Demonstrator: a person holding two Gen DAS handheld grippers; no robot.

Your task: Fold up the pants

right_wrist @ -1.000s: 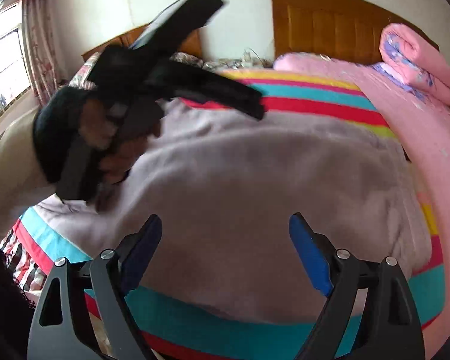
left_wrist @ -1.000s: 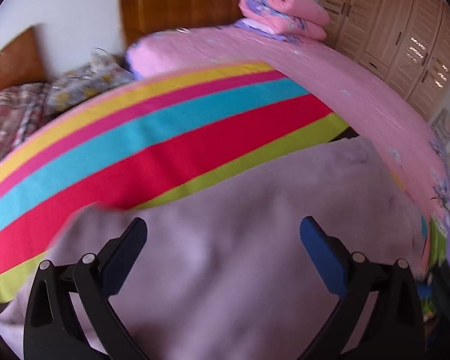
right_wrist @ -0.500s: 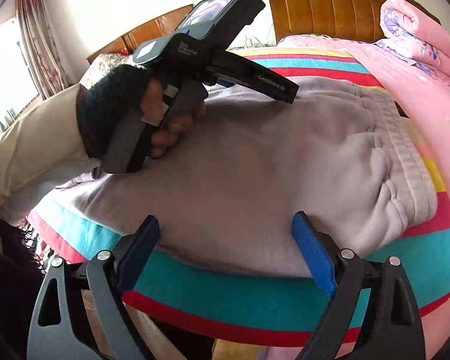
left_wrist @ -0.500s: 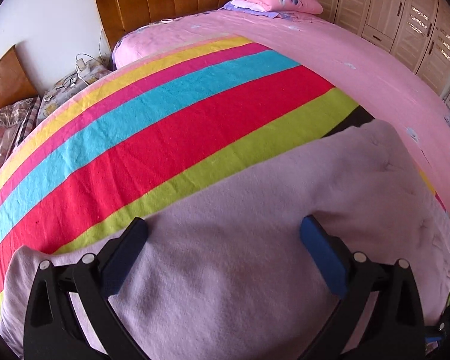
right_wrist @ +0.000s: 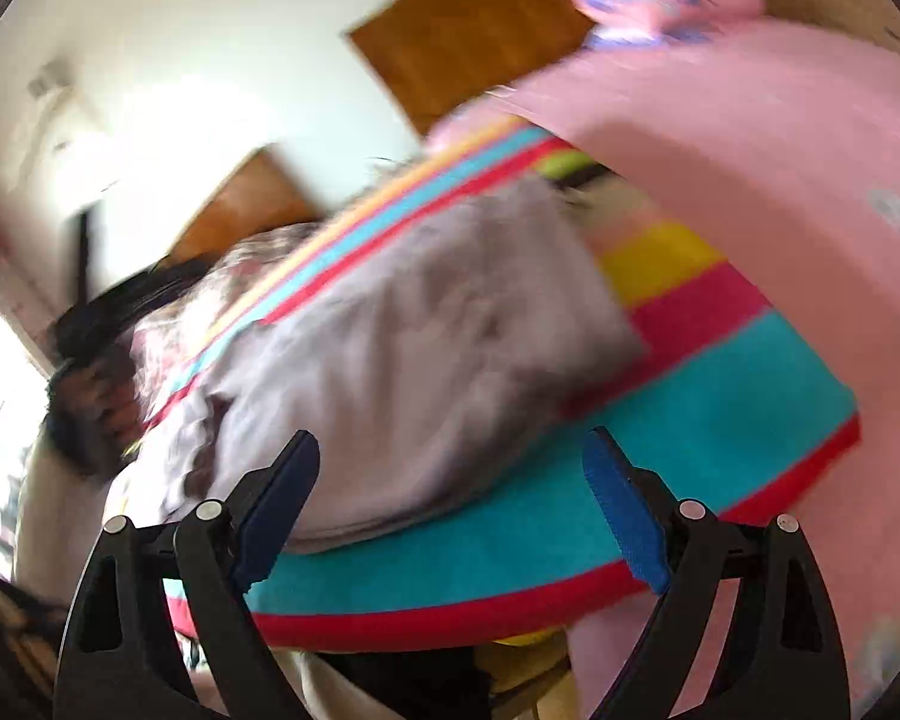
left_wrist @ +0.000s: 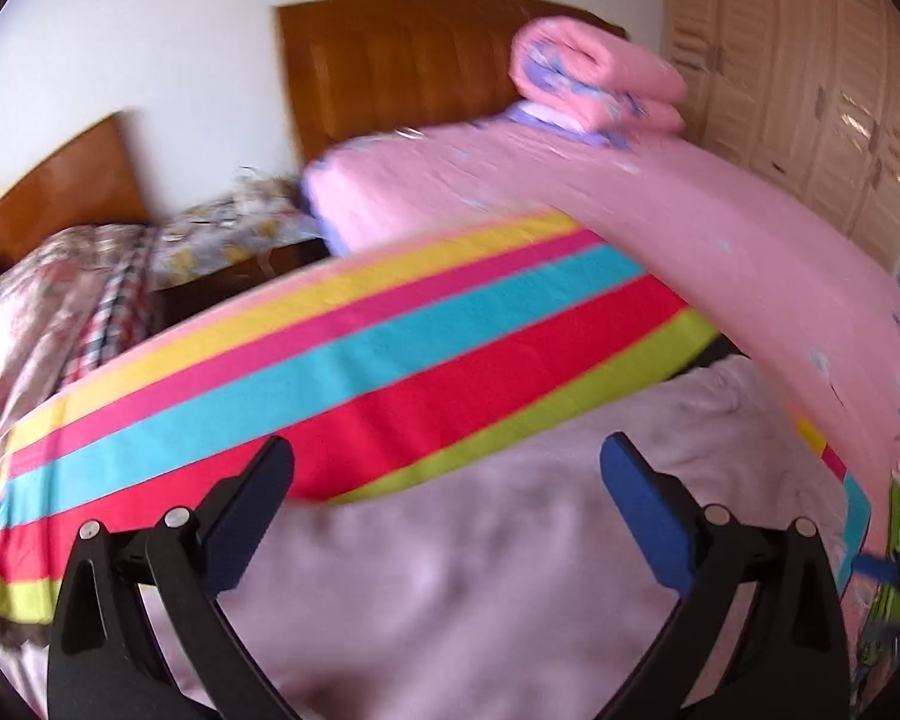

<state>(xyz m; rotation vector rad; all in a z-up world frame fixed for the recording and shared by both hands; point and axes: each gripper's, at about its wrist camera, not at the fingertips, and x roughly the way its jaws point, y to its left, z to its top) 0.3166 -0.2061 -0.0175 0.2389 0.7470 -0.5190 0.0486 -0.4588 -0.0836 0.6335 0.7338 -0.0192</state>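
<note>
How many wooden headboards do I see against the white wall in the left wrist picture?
2. The taller headboard stands behind the pink bed, under the folded pink quilt. The lower headboard stands to its left, behind the floral bedding. Parts of both are hidden.

Pants point(left_wrist: 510, 588): soft, matt fleece cloth. Striped blanket point(left_wrist: 390, 360): smooth woven cloth. Headboard point(left_wrist: 402, 60): glossy wood. Claw pads point(left_wrist: 642, 516): matt blue plastic.

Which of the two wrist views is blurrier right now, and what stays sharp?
Right wrist view: heavy motion smear over the lilac pants and striped blanket; only the right gripper is crisp. Left wrist view: milder blur, left gripper sharp.
</note>
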